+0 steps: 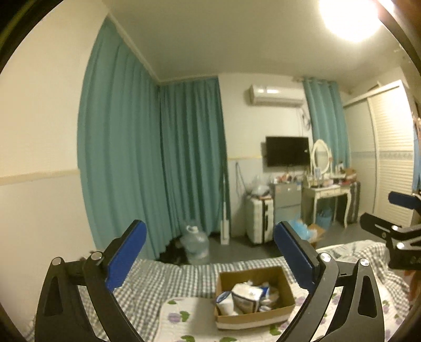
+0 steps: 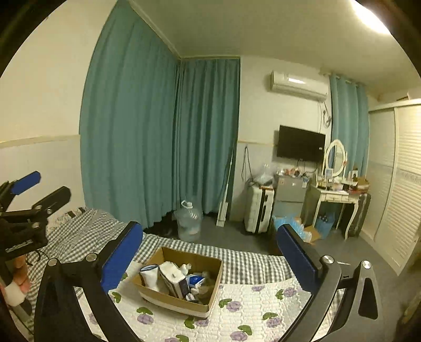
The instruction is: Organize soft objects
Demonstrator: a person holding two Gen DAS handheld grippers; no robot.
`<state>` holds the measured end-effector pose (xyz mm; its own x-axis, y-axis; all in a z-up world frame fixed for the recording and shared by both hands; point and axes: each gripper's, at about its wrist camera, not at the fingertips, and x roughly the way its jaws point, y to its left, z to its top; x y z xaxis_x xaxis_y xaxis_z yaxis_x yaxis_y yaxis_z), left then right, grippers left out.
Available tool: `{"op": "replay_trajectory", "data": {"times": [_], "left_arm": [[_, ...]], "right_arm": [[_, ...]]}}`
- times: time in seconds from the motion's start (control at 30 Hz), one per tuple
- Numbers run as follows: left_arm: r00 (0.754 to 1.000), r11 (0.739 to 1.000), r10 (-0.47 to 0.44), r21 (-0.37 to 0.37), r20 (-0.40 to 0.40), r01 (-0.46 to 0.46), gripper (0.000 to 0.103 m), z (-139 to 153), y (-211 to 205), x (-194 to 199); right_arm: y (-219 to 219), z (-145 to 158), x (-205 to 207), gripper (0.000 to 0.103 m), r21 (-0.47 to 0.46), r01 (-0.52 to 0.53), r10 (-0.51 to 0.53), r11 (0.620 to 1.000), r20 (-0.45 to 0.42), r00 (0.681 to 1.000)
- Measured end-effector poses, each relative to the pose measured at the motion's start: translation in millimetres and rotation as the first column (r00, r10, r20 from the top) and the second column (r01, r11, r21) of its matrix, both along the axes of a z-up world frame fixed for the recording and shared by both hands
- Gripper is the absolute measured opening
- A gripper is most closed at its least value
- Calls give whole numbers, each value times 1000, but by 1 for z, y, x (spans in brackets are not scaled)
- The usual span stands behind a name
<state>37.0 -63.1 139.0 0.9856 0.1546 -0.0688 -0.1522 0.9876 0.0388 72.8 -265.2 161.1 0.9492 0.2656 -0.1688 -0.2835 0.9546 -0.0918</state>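
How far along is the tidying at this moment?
Soft packs already sit in the cardboard box on the floral quilt. Nothing is in hand: left gripper and right gripper are both open and empty. No loose items show on the bed, so little seems left.

Packets deep in the cardboard box [image 2: 181,300] overlap — unreadable; the ceiling lamp [image 1: 350,18] is glare.
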Motion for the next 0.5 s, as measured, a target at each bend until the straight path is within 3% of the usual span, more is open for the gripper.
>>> {"op": "replay_trajectory", "data": {"times": [0.2, 0.33, 0.5], "left_arm": [[999, 1000, 20, 12, 49, -21, 101, -11, -5, -39], [998, 999, 40, 3, 44, -41, 101, -43, -6, -39], [999, 999, 43, 9, -24, -43, 101, -100, -8, -19]], "right_arm": [[-11, -14, -33, 103, 38, -2, 1, 999, 28, 1000], [-15, -59, -31, 103, 75, -7, 8, 997, -12, 1000], [-9, -136, -8, 103, 100, 25, -15, 995, -98, 995]]}}
